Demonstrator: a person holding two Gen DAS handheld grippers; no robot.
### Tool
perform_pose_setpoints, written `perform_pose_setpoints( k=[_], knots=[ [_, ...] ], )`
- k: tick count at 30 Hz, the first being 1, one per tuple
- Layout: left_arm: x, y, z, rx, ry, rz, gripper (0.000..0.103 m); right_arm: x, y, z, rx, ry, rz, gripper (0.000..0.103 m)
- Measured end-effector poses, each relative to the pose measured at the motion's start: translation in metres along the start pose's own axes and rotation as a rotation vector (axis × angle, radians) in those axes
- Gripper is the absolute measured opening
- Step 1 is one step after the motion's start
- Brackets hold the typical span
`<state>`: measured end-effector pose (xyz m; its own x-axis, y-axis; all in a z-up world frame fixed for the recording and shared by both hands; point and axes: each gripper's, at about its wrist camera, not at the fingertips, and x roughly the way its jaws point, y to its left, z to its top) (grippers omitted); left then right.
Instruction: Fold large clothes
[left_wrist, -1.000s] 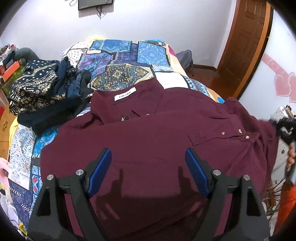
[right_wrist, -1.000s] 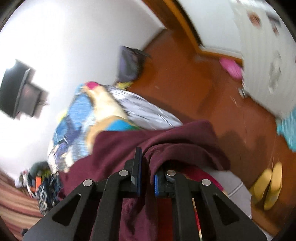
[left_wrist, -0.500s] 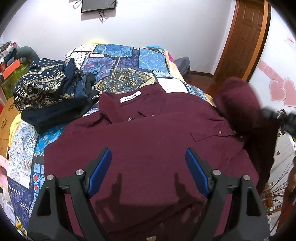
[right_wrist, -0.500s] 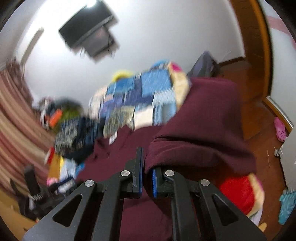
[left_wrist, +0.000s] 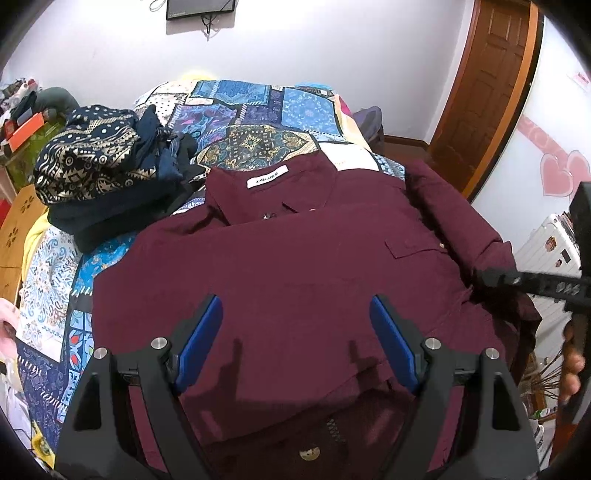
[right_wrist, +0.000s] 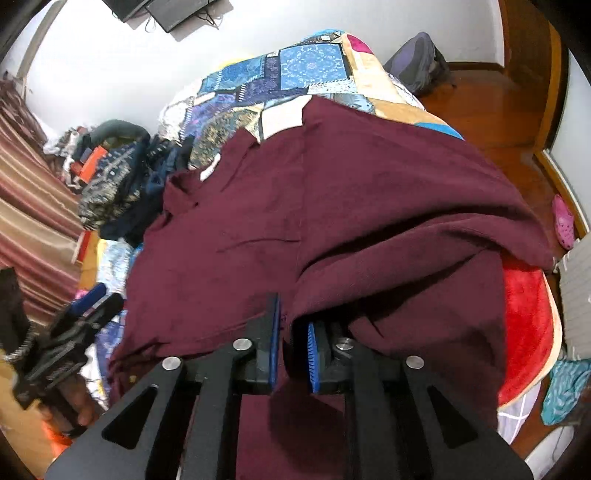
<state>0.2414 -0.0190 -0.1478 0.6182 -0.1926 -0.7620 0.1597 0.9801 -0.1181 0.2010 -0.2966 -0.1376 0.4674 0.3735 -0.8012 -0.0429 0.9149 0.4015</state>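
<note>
White neck label (left_wrist: 267, 180) inside collar of maroon shirt (left_wrist: 295, 266), approx 12 o'clock of the shirt, reads "BLUES" w/ unclear first char. No other legible txt.

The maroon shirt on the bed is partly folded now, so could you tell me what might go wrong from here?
1. The right gripper has just been opening with the sleeve fold of the maroon shirt between its pads; the fold could land bunched.
2. That fabric lies by the bed's edge, above the red blanket, and may slide off.
3. The left gripper hovers open, pinning nothing, so the shirt could shift.
</note>
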Motion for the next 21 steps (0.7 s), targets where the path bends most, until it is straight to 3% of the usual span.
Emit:
perform_pose_setpoints(
  k=[2, 4, 6, 12, 15, 21],
  knots=[
    [-0.001, -0.003, 0.002, 0.008, -0.004, 0.001, 0.081, -0.007, -0.004, 0.004, 0.03, -0.013, 0.016, 0.024],
    [0.0, -0.007, 0.004, 0.017, -0.005, 0.004, 0.081, -0.015, -0.009, 0.006, 0.068, -0.043, 0.018, 0.052],
    [0.002, -0.011, 0.006, 0.025, -0.003, 0.006, 0.081, -0.032, -0.018, 0.007, 0.1, -0.111, 0.016, 0.062],
    [0.011, -0.025, 0.016, 0.045, 0.008, 0.001, 0.081, -0.048, -0.054, 0.015, 0.244, -0.201, -0.005, 0.068],
    [0.014, -0.032, 0.022, 0.054, 0.008, -0.008, 0.081, -0.039, -0.081, 0.015, 0.336, -0.187, -0.032, 0.068],
    [0.028, -0.046, 0.029, 0.084, 0.034, -0.013, 0.082, -0.009, -0.131, 0.013, 0.539, -0.128, 0.031, 0.068]
  ],
)
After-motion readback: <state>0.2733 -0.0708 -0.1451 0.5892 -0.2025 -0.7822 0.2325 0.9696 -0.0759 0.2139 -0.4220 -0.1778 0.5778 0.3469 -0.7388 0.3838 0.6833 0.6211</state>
